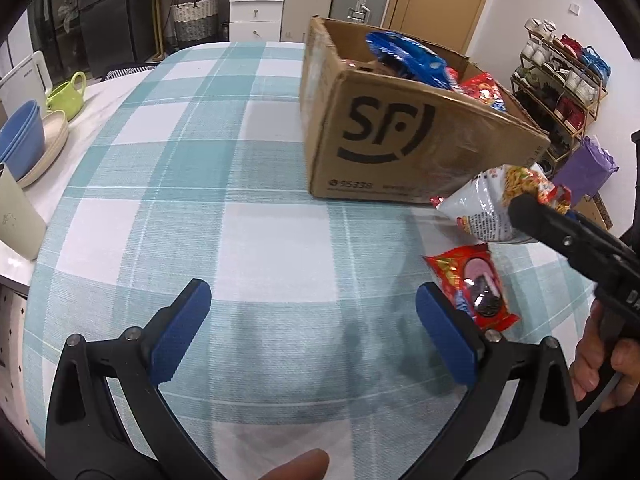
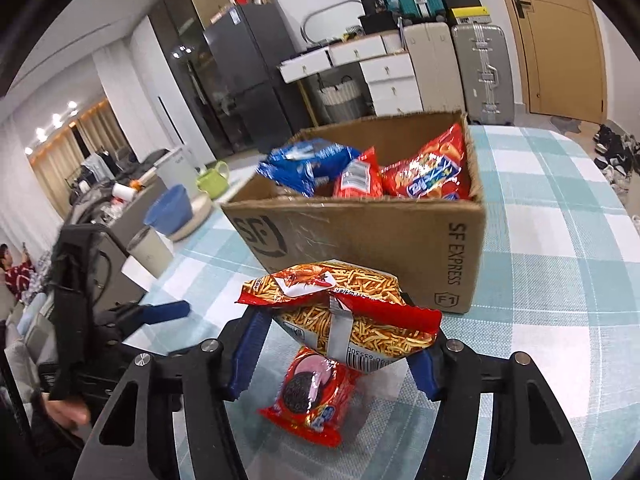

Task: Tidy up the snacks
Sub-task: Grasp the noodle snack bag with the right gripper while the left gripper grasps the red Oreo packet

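Clamped in the right gripper (image 2: 336,354), low centre of its view, the shrimp-stick bag (image 2: 340,312) hangs above the table, lifted clear of the cookie packet (image 2: 312,396) below. Raise it over the near wall of the SF cardboard box (image 2: 360,232), mid-frame, already crowded with bags. Left gripper (image 1: 312,332) hovers spread, empty, bottom centre.

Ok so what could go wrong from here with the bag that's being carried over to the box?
1. The right hand-held gripper pinches the shrimp stick bag only at its lower part, so the puffy bag may slip or swing loose.
2. The cardboard box already holds several packs, and its near wall rises ahead of the bag, which could catch on the rim.
3. The Oreo pack lies on the table directly beneath; a dropped bag would land on it.
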`<move>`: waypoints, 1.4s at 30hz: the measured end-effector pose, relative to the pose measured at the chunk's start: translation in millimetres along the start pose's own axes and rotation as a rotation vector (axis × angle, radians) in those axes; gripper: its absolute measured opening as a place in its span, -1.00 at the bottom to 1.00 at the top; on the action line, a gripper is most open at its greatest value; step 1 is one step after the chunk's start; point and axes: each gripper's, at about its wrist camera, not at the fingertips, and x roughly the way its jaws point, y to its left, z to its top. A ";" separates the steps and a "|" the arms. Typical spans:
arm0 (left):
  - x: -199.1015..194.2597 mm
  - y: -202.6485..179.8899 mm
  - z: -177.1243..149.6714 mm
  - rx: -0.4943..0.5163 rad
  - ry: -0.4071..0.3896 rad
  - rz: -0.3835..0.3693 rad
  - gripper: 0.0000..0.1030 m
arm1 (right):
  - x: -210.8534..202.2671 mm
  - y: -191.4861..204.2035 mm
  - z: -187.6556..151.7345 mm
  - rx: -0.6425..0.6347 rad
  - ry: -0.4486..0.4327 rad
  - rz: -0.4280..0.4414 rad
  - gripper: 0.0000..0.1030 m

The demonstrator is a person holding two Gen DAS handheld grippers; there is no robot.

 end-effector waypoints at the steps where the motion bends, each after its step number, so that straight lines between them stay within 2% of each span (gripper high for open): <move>1: -0.9 -3.4 -1.0 0.003 0.000 -0.004 0.98 | -5.5 -1.5 -0.4 -0.004 -0.008 0.001 0.23; 10: 0.9 -34.7 -4.7 0.029 0.022 -0.039 0.98 | -38.4 -26.7 -10.8 0.021 -0.057 0.024 0.23; 19: 11.1 -73.7 -6.2 0.090 0.053 -0.053 0.98 | -58.1 -44.0 -16.7 0.034 -0.077 0.004 0.23; 32: 32.6 -112.2 -14.7 0.135 0.095 -0.031 0.98 | -67.5 -61.8 -19.5 0.086 -0.073 -0.001 0.23; 36: 39.8 -114.0 -16.2 0.148 0.117 -0.028 0.86 | -68.5 -62.4 -19.6 0.088 -0.076 0.001 0.23; 42: 39.3 -128.7 -21.4 0.197 0.099 -0.036 0.67 | -69.3 -58.7 -18.9 0.088 -0.071 0.000 0.23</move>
